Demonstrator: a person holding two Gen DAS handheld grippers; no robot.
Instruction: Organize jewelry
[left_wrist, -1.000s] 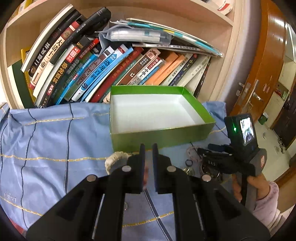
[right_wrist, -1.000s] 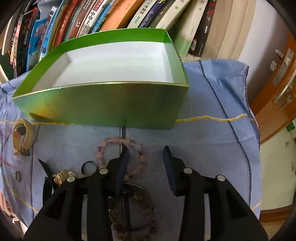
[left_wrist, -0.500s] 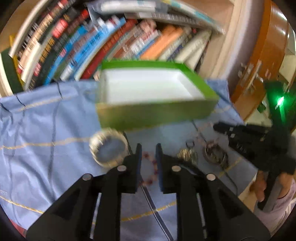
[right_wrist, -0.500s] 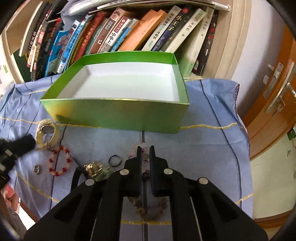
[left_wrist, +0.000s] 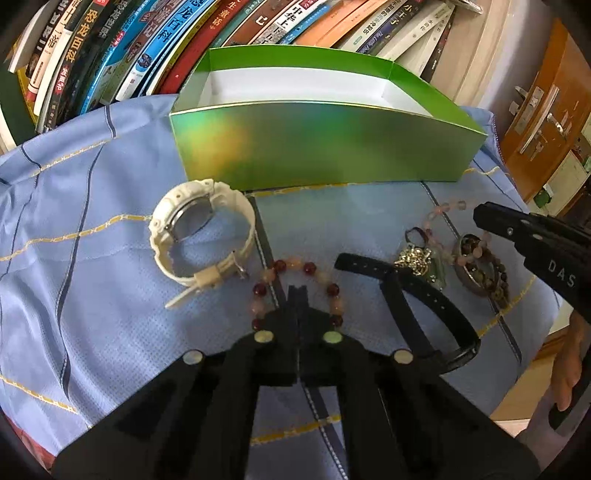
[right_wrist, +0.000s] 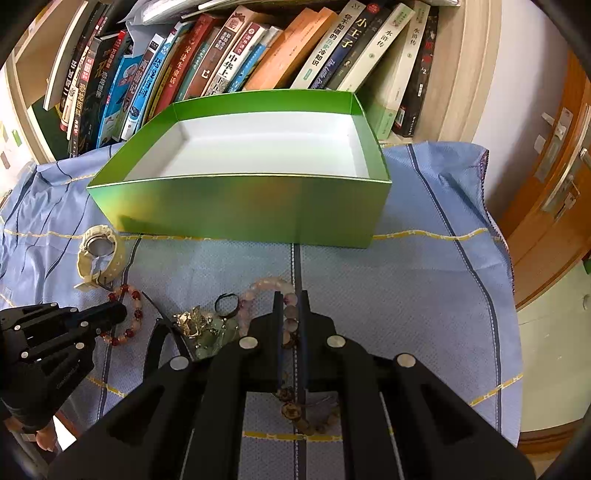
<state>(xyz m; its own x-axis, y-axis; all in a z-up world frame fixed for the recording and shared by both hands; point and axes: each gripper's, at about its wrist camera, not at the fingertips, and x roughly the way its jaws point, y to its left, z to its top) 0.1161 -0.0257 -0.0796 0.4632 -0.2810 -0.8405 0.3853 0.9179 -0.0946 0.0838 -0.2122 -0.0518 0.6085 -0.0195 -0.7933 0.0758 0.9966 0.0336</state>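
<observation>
Blue striped cloth (right_wrist: 424, 266), green box (right_wrist: 240, 206) before bookshelf (right_wrist: 236, 59), left fingers (left_wrist: 297, 295) closed, right fingers (right_wrist: 306, 306) pinching pink bead bracelet (right_wrist: 266, 286)

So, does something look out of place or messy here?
Yes. The green box holds nothing, while all the jewelry lies loose on the blue cloth. The silver charm piece, black ring and pink bead bracelet are heaped together, so they may tangle.

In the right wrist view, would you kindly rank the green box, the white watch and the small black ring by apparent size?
1. Green box, by far the largest.
2. White watch.
3. Black ring, smallest even though it lies nearer the camera.
</observation>
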